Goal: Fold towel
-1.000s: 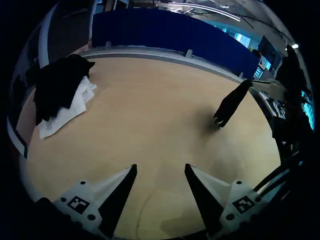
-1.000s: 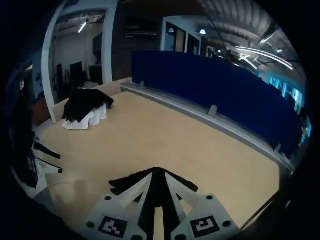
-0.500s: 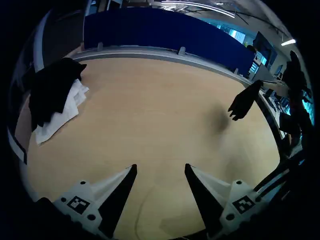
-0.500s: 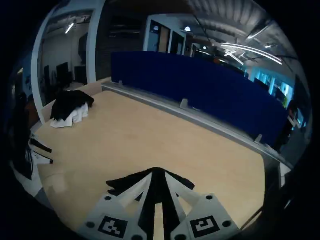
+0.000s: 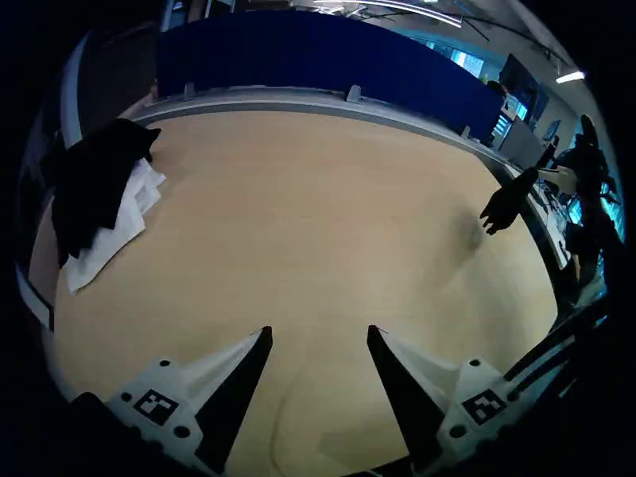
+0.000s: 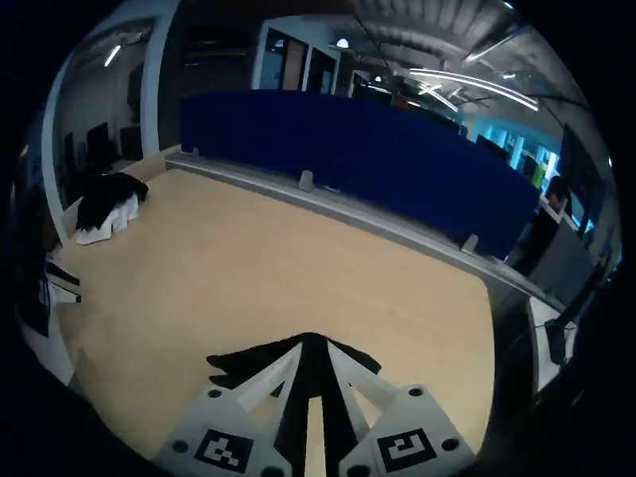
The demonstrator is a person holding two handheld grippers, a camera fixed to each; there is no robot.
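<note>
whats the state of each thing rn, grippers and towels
left gripper, open, empty
right gripper, shut on the black towel
black towel, bunched, dangling from the right gripper
towel pile, crumpled heap, black over white, lying on the table

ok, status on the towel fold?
Left gripper open, low over table. Right gripper shut on black towel, hanging above the table. Cloth pile at far corner, apart.

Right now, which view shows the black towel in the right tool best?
Left gripper view: the black towel hangs in full outline above the table. Right gripper view has just its edges poking out beside the right tool, shut on it.
</note>
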